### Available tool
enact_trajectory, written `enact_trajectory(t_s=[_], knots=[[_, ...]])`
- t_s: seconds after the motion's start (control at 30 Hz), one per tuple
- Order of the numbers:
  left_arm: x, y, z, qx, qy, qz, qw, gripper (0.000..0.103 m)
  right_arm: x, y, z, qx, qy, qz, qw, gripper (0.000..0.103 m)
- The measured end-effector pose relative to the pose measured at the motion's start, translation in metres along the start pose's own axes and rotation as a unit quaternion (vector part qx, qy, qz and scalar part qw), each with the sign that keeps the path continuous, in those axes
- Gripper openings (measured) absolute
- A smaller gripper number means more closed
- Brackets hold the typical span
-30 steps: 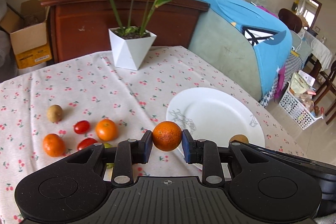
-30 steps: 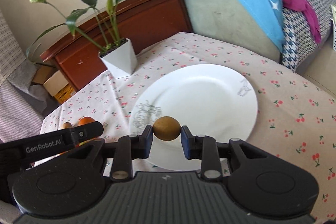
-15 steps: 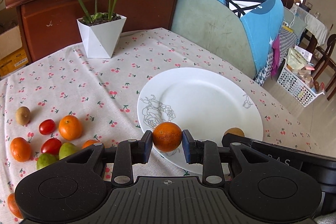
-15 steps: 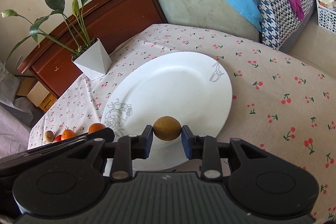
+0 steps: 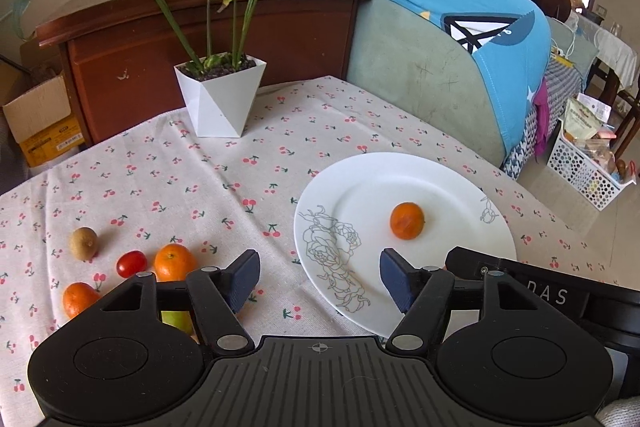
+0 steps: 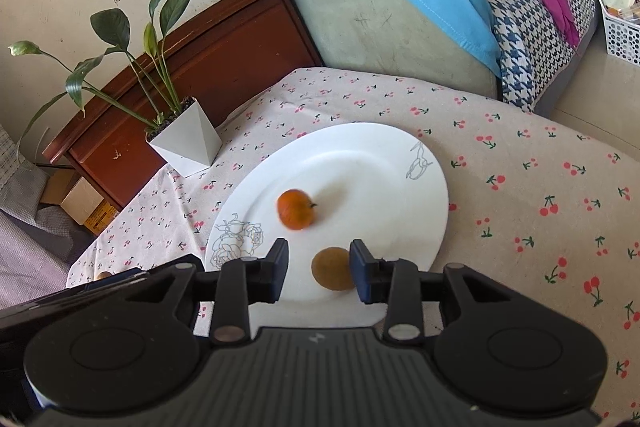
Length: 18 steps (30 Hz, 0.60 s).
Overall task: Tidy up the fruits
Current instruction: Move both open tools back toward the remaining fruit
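My left gripper [image 5: 319, 275] hangs over the near edge of the white plate [image 5: 440, 187], its jaws opening wide with nothing between them. The orange [image 5: 407, 221] lies free on the plate beyond it, and the right wrist view shows this orange [image 6: 295, 209] blurred. My right gripper [image 6: 319, 263] is over the plate [image 6: 360, 163] with its jaws opening. A brown kiwi [image 6: 333, 269] sits between them on the plate, close to the right pad and clear of the left one. Left of the plate lie another kiwi [image 5: 83, 243], a cherry tomato [image 5: 131, 263], two oranges [image 5: 175, 262] and a green fruit [image 5: 176, 319].
A white pot with a leafy plant [image 5: 219, 99] stands at the back of the cherry-print tablecloth [image 5: 200, 187]. Behind are a wooden cabinet [image 5: 200, 23] and a sofa under a blue cloth [image 5: 460, 27]. A white basket [image 5: 584, 171] sits on the floor beyond the table's right edge.
The left jaws opened and let go of the orange, which now lies on the plate. The right jaws parted from the kiwi, which has dropped onto the plate between them.
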<state>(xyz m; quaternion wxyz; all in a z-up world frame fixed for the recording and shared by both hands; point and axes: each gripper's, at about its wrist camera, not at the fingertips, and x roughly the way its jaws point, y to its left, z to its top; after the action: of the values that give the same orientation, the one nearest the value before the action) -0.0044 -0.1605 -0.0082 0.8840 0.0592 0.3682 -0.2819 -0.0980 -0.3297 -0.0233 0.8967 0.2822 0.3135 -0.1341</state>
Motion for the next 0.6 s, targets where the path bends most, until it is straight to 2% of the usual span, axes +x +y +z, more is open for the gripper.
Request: enact_trajectory(t_s=[0.4,0.6], knots=[[-0.021,0.047,0.001,-0.05,-0.005,0.032,0.9982,0.067,0.003,0.026,-0.008,-0.048,0.007,0.032,0.998,0.039],[-0.032,0.077,-0.001,-0.086,-0.005,0.056,0.9947,0.067,0.008,0.043,-0.017,-0.075,0.034,0.063,0.995,0.04]])
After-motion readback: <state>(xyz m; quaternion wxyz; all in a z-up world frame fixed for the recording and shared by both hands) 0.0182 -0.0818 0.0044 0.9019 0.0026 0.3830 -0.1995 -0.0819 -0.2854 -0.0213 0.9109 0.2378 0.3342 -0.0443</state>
